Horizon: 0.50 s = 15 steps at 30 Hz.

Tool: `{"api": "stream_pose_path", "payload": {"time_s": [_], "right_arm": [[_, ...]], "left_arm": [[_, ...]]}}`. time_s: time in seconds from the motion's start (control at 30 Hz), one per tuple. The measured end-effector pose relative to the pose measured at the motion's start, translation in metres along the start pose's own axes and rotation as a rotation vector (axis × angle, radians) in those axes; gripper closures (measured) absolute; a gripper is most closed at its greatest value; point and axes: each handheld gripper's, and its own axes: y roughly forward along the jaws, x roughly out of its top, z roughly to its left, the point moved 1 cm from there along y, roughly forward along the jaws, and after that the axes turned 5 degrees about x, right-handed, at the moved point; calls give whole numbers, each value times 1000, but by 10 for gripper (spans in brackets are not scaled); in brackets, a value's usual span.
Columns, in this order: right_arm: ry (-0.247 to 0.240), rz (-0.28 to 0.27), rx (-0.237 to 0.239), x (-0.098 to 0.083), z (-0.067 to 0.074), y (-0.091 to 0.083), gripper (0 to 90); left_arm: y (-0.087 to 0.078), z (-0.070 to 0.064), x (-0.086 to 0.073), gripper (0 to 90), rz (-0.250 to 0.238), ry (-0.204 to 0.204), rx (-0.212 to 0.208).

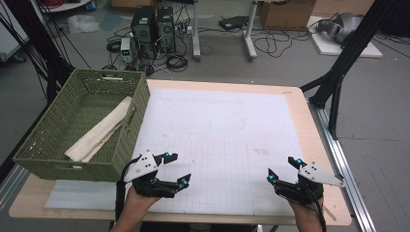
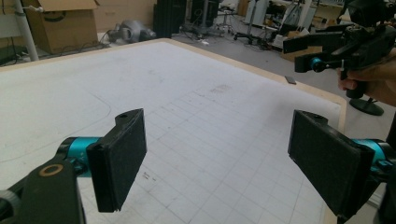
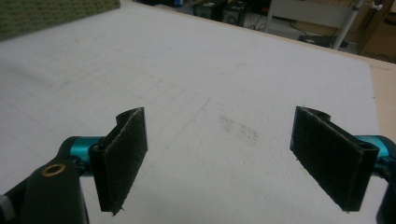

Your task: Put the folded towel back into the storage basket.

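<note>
At the far left of the bench, the green woven rectangular basket (image 1: pixel 81 126) is sitting on the bench's left edge, and the folded cream-coloured cloth (image 1: pixel 100 131) is lying inside it, slanting from the near-left corner up toward the right wall. Just right of the basket's near corner, you are holding the left black two-jaw gripper (image 1: pixel 175 170) low over the white gridded mat (image 1: pixel 227 130); its jaws are standing wide apart with nothing between them, as the left gripper view (image 2: pixel 217 158) is showing against bare mat. The cloth is lying near this gripper, up and to its left, but not touching it. The mat is covering most of the light wooden bench (image 1: pixel 316 145), carrying faint pencil lines and a smudge. Farther right, well apart from the left gripper, you are holding the right black two-jaw gripper (image 1: pixel 284 169) near the bench's front right corner; its jaws are likewise spread wide and gripping nothing, hovering over the mat in the right gripper view (image 3: pixel 217 158).
</note>
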Motion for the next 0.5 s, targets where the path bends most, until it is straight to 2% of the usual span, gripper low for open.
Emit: {"api": "stream_pose_path", "payload": {"time_s": [0.33, 0.5], "right_arm": [[-35, 13, 5, -1, 3, 4, 177], [-27, 5, 9, -1, 3, 4, 177]], "left_arm": [[1, 2, -3, 197, 14, -1, 25], [1, 3, -5, 197, 21, -7, 29]]}}
